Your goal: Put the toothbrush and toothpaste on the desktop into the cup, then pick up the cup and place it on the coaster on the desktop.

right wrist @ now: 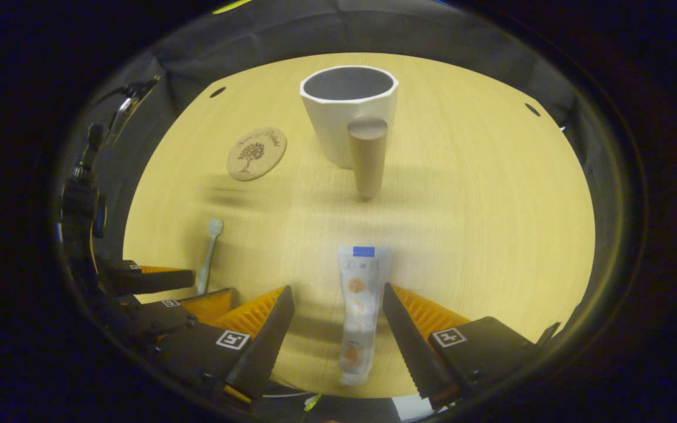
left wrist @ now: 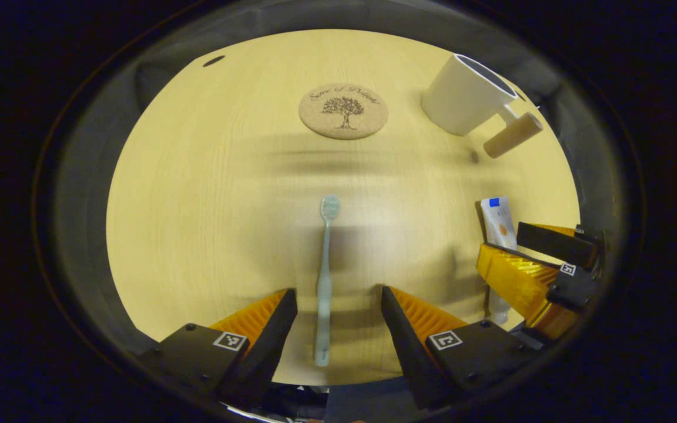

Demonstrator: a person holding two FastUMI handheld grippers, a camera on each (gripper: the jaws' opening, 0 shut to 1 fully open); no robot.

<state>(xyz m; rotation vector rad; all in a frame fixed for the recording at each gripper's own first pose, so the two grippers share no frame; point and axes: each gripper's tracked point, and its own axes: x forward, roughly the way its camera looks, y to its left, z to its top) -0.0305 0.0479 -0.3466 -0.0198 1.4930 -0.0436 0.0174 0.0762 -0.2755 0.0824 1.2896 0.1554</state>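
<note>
Toothbrush and toothpaste both flat on the worktop, each lying between a pair of open tongs.

Left gripper view: toothbrush lies lengthwise at lower centre, head toward the top of the frame, its handle between the spread fingers of the left tongs, neither finger touching it. Right gripper view: toothpaste lies at lower centre, blue end up-frame, between the parted fingers of the right tongs; contact with the right-hand finger cannot be told. Cup stands upright at upper centre, empty, its handle facing the camera. Coaster sits bare to the cup's left, apart from it. Worktop is pale wood grain.
</note>
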